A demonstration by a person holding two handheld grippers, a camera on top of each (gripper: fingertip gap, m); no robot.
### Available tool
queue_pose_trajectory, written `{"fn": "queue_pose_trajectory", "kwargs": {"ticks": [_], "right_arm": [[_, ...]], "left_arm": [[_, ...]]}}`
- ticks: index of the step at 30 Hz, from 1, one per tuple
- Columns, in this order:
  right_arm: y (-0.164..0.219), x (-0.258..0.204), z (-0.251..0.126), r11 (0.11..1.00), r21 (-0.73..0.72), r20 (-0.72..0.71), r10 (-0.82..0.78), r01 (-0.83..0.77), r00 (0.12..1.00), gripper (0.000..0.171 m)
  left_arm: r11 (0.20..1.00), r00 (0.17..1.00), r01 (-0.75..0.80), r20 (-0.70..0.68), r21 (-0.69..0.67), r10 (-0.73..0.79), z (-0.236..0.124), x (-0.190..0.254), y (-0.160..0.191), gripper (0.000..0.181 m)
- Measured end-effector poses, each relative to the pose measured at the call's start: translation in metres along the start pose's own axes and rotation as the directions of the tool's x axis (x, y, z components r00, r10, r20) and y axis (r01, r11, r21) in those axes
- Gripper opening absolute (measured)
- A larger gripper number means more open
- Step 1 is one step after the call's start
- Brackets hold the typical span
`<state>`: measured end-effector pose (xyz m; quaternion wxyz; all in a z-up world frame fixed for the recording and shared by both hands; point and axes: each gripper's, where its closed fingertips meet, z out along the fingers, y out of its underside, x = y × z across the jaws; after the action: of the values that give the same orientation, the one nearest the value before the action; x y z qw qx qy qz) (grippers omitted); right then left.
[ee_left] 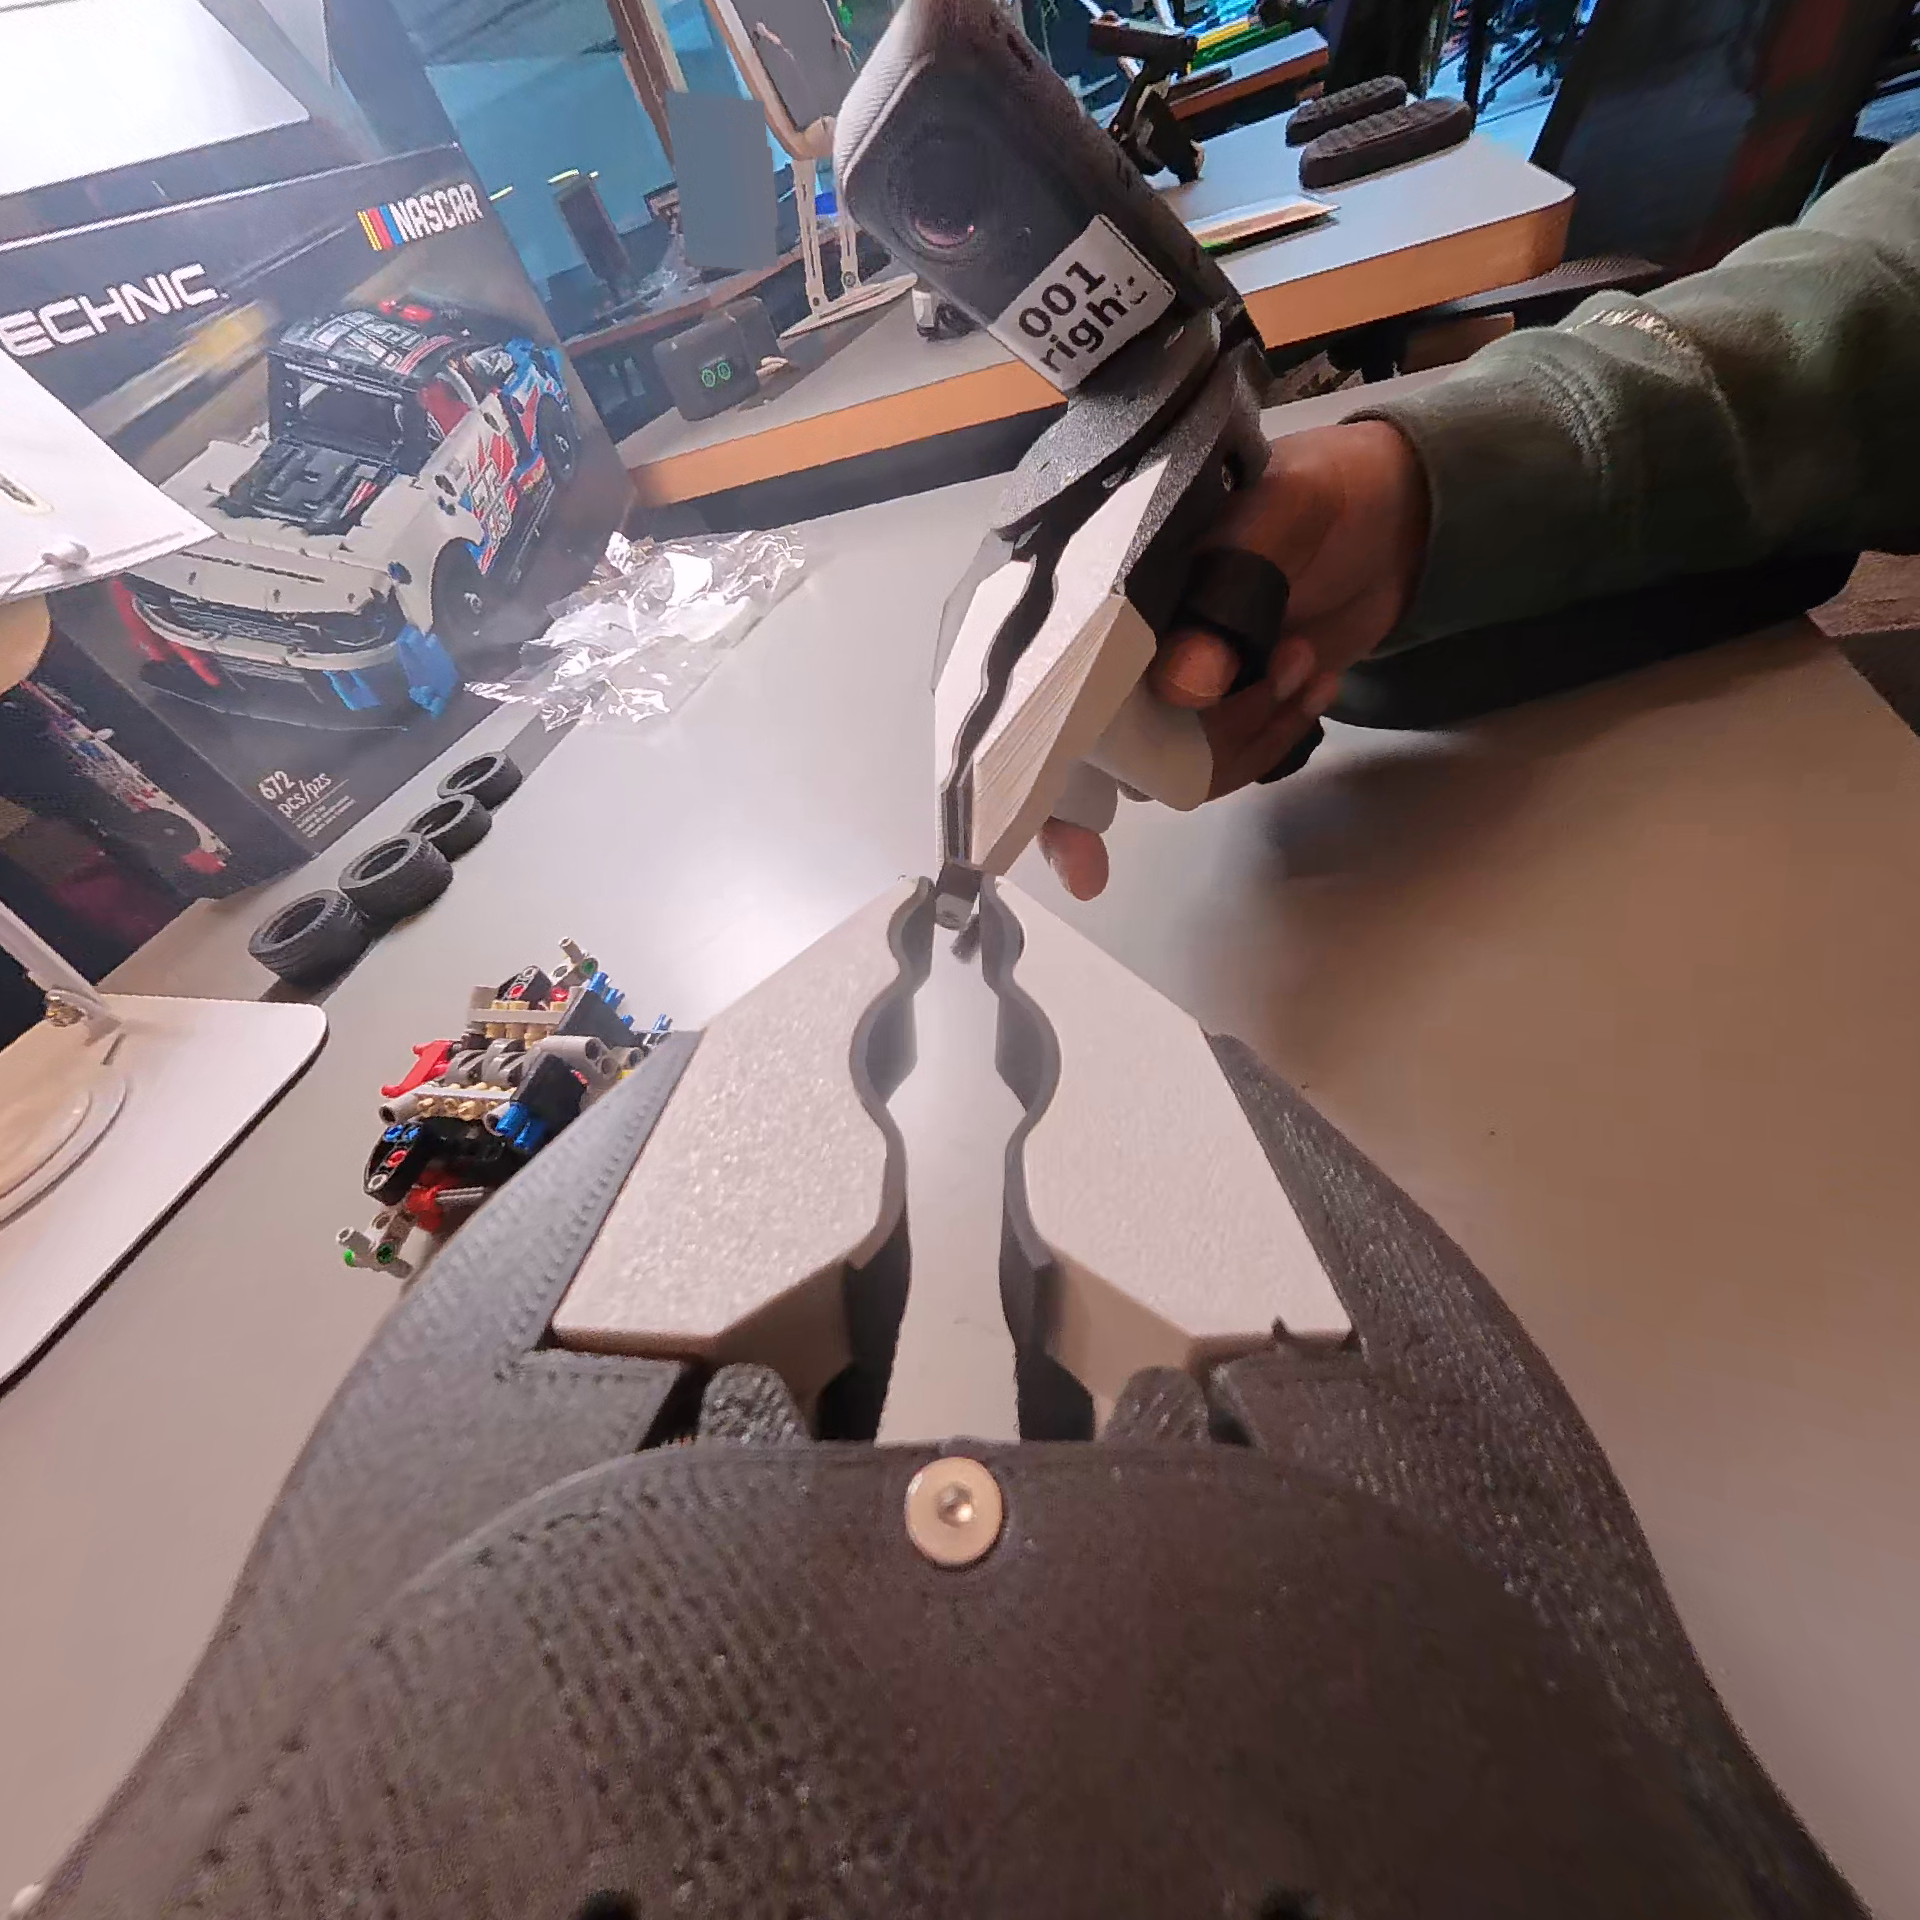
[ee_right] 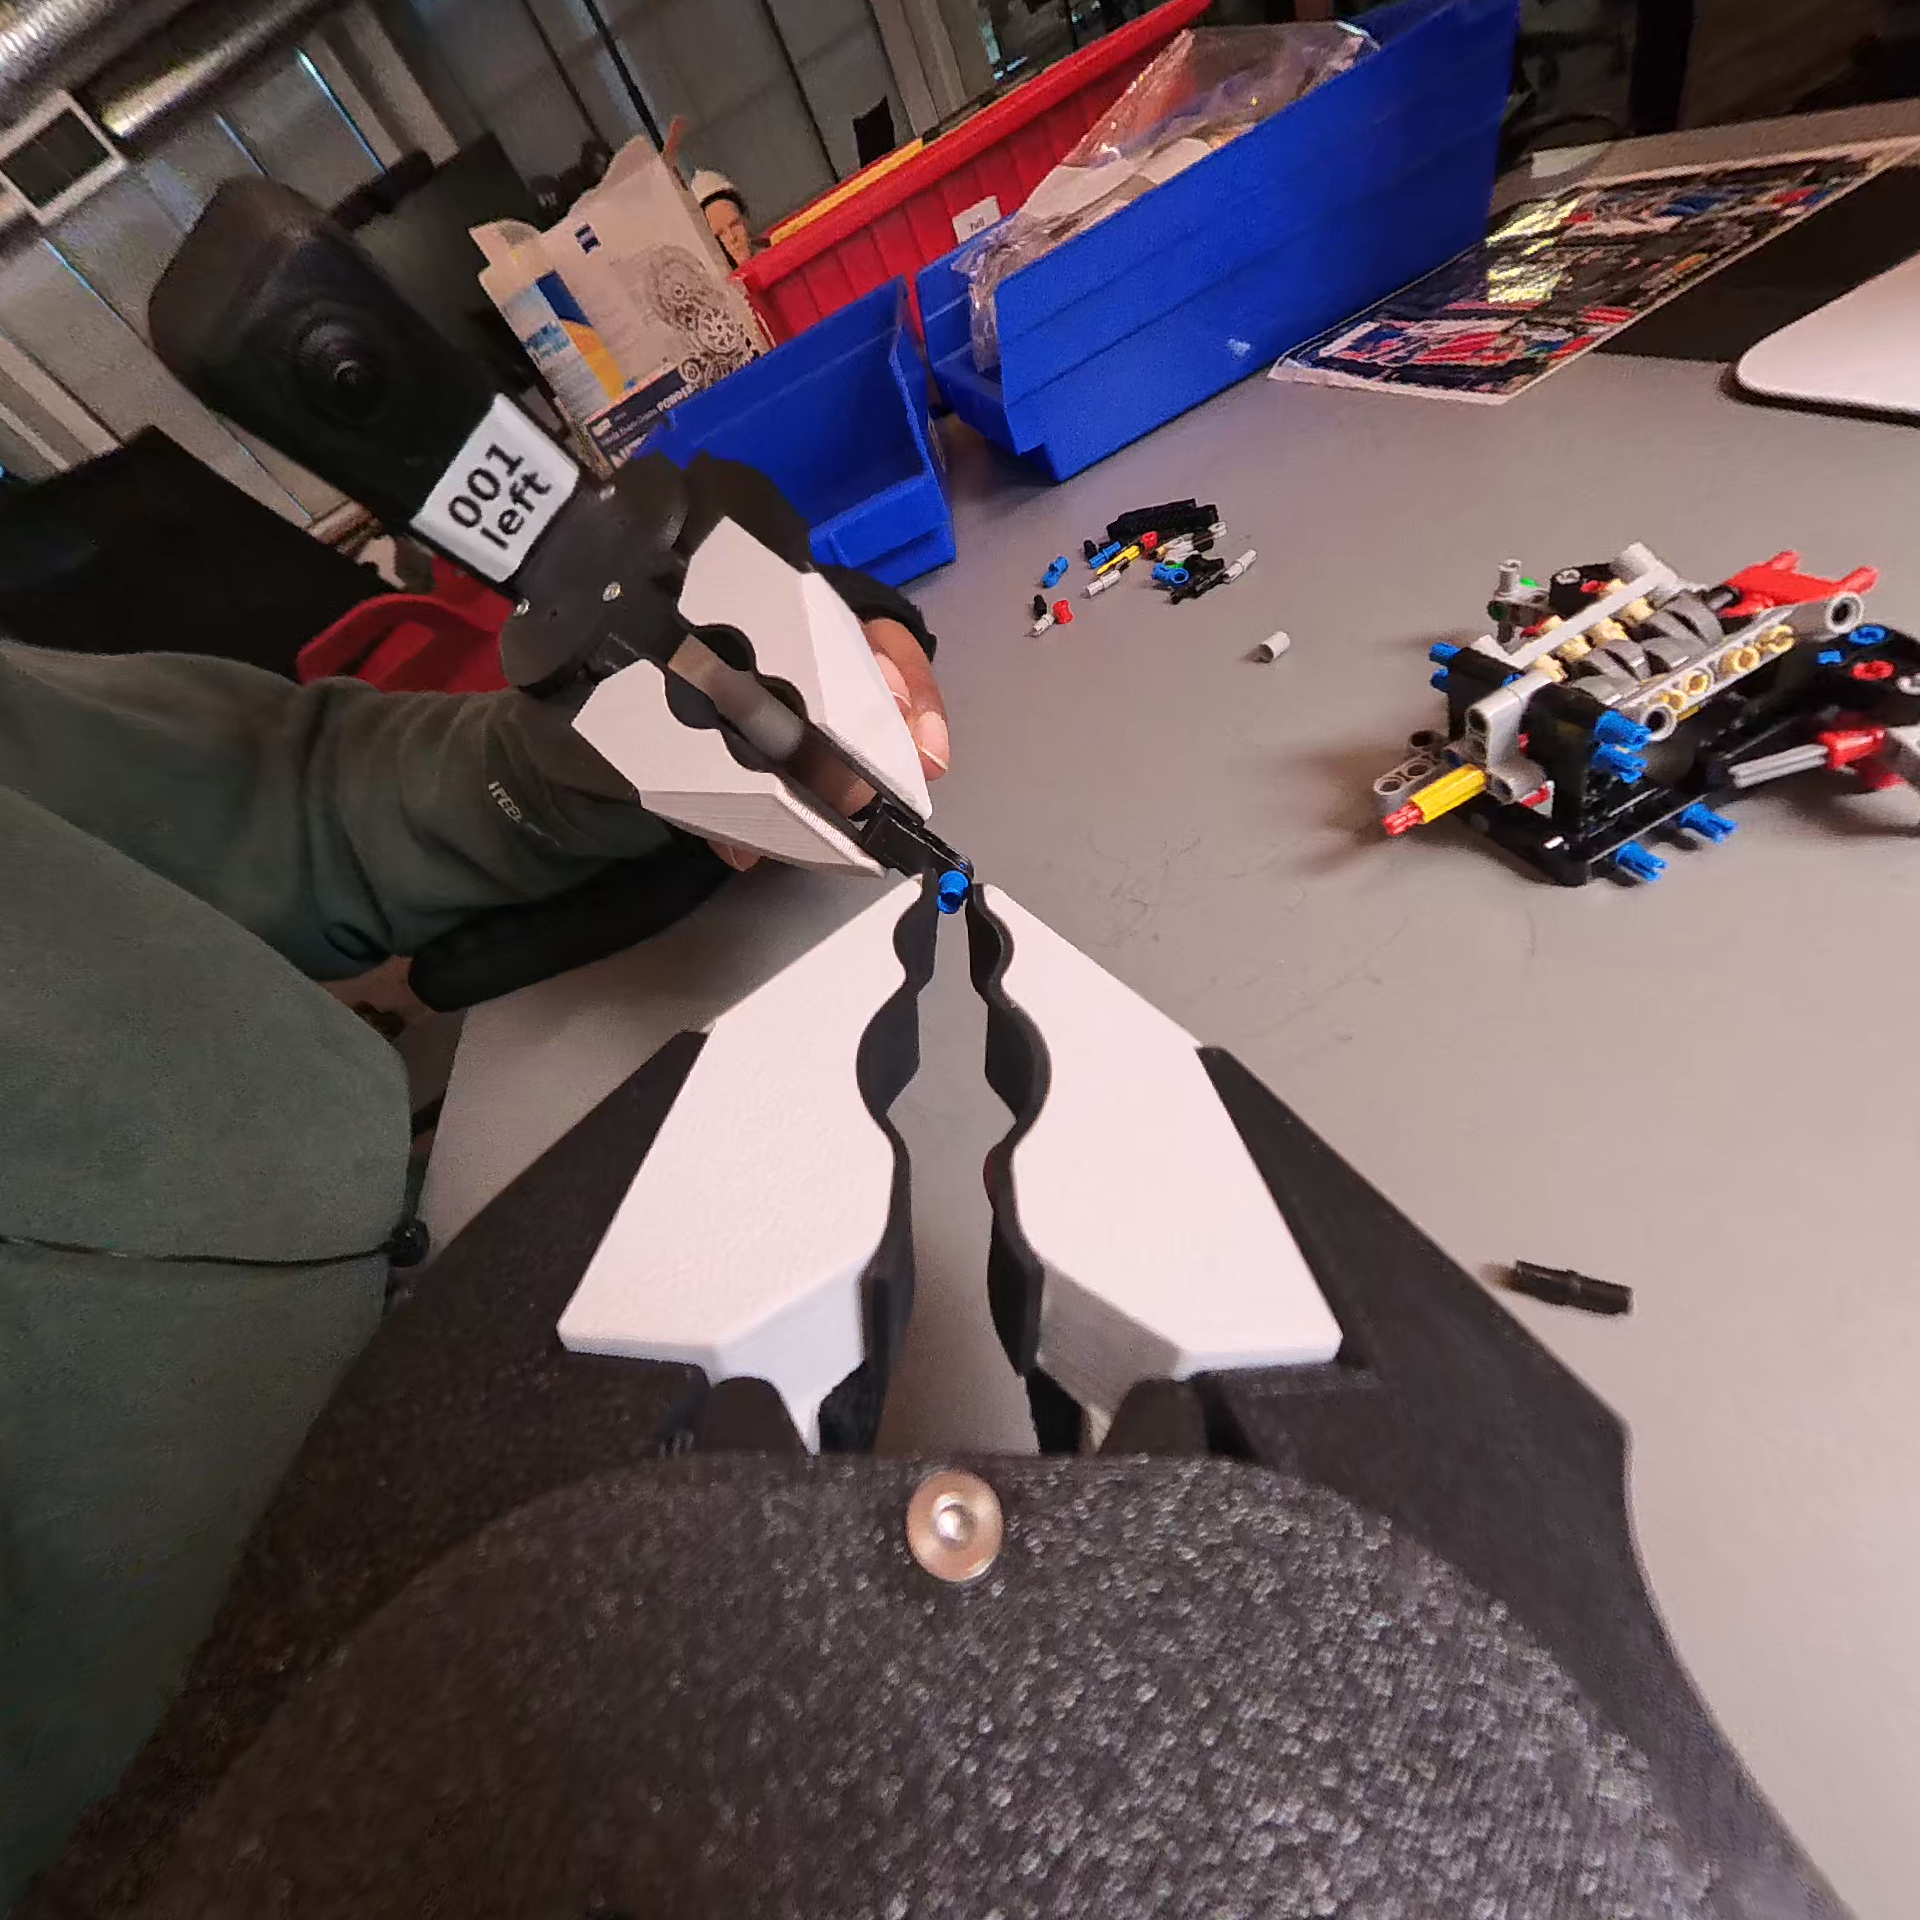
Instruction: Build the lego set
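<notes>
My left gripper (ee_left: 951, 906) is shut on a short black beam (ee_right: 912, 837), which sticks out of its tips (ee_right: 896, 831) in the right wrist view. My right gripper (ee_right: 951, 899) is shut on a small blue pin (ee_right: 950, 891) and holds it against the free end of the black beam, above the table. In the left wrist view the right gripper (ee_left: 961, 871) comes down from above and meets my left tips, where a dark piece (ee_left: 954, 920) shows. The partly built model (ee_right: 1662, 707) sits on the grey table at the right; it also shows in the left wrist view (ee_left: 509, 1081).
Loose small pieces (ee_right: 1143, 566), a grey connector (ee_right: 1273, 646) and a black pin (ee_right: 1569, 1288) lie on the table. Blue bins (ee_right: 1195, 260), a red bin (ee_right: 935, 177) and a booklet (ee_right: 1590, 270) stand behind. Several tyres (ee_left: 395, 862), the set box (ee_left: 291, 468), a plastic bag (ee_left: 655, 613) and a white stand base (ee_left: 135, 1122) are at the left.
</notes>
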<state>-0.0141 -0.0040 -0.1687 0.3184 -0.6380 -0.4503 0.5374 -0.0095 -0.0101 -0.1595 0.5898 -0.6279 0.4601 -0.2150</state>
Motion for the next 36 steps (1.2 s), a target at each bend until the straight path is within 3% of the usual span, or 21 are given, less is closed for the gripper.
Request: {"fn": "queue_pose_trajectory", "kwargs": {"ticks": [7,11,16,27,32,36], "right_arm": [[0.003,0.001,-0.001,0.997,-0.037,-0.035,-0.074,0.073,0.997,0.003],[0.023,0.015,0.000,0.982,-0.174,-0.128,-0.096,0.073,0.987,0.003],[0.040,0.020,-0.002,0.961,-0.275,-0.169,-0.009,-0.039,0.985,0.003],[0.066,0.045,-0.019,0.814,-0.580,-0.320,-0.221,-0.006,0.921,0.003],[0.066,0.044,-0.014,0.779,-0.627,-0.319,-0.261,0.003,0.911,0.012],[0.048,0.045,-0.028,0.811,-0.583,-0.291,-0.267,0.052,0.919,0.021]], "left_arm": [[0.988,0.985,0.156,-0.077,-0.012,-0.157,0.001,0.002,0.004,0.007],[0.961,0.965,0.224,-0.104,-0.159,-0.242,0.008,0.008,0.032,0.003],[0.945,0.967,0.197,-0.110,-0.262,-0.232,0.013,0.016,0.050,0.005],[0.927,0.965,0.189,-0.111,-0.323,-0.235,0.013,0.019,0.058,0.016],[0.919,0.966,0.179,-0.113,-0.352,-0.231,0.013,0.022,0.063,0.016],[0.916,0.966,0.185,-0.105,-0.355,-0.236,0.012,0.021,0.064,0.016]]}}
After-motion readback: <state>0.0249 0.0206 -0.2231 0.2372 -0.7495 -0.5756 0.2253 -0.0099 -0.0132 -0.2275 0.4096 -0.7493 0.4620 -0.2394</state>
